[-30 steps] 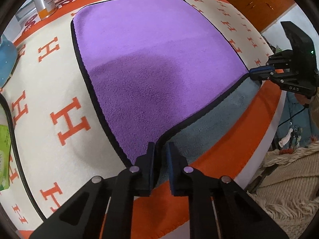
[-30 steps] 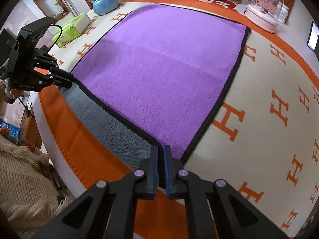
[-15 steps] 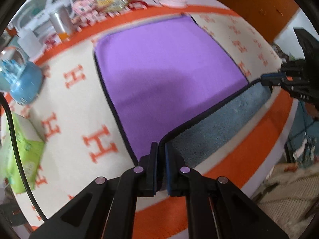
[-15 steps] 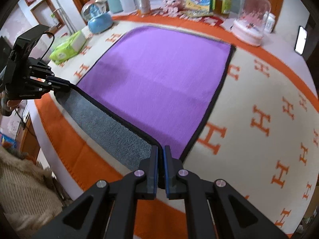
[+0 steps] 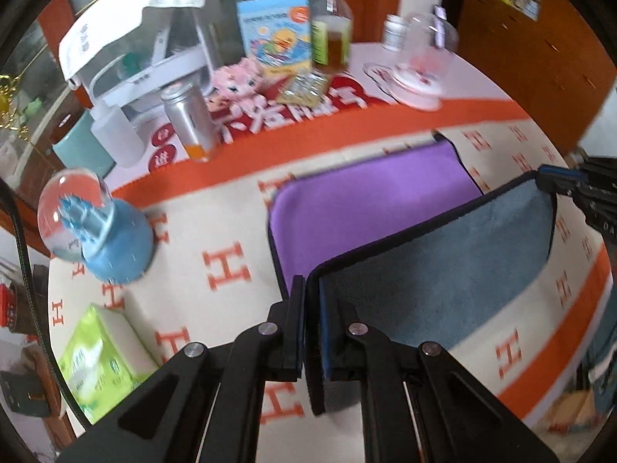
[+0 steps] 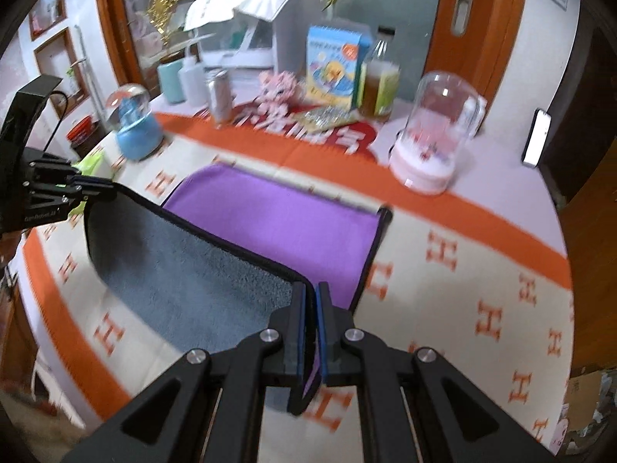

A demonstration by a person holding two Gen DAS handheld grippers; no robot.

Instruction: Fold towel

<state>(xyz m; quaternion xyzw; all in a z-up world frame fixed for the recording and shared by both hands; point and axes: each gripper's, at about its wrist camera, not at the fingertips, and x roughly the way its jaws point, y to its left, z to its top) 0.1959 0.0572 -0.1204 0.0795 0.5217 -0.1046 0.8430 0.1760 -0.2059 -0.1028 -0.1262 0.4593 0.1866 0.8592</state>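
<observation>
Fingers of my left gripper (image 5: 311,301) are pinched tight on one near corner of the towel (image 5: 378,200), and my right gripper (image 6: 311,301) is clamped the same way on the other near corner, a bit of black-edged cloth poking down between its pads. Between the two I see the near hem lifted off the table, the grey underside (image 6: 185,277) facing me and sagging in a shallow curve, while the purple top side lies flat on the cream-and-orange H-patterned cloth (image 6: 482,270) beyond. Off to my left on that cloth sit a green tissue pack (image 5: 100,359) and a blue snow globe (image 5: 96,227). Farther back, along the orange border, I make out a metal can (image 5: 189,123), a pink plush toy (image 5: 239,81), a blue picture book (image 5: 275,31), a bottle of amber liquid (image 6: 380,81) and a pink-based glass dome (image 6: 435,135), with a phone (image 6: 536,139) near the far right edge.
</observation>
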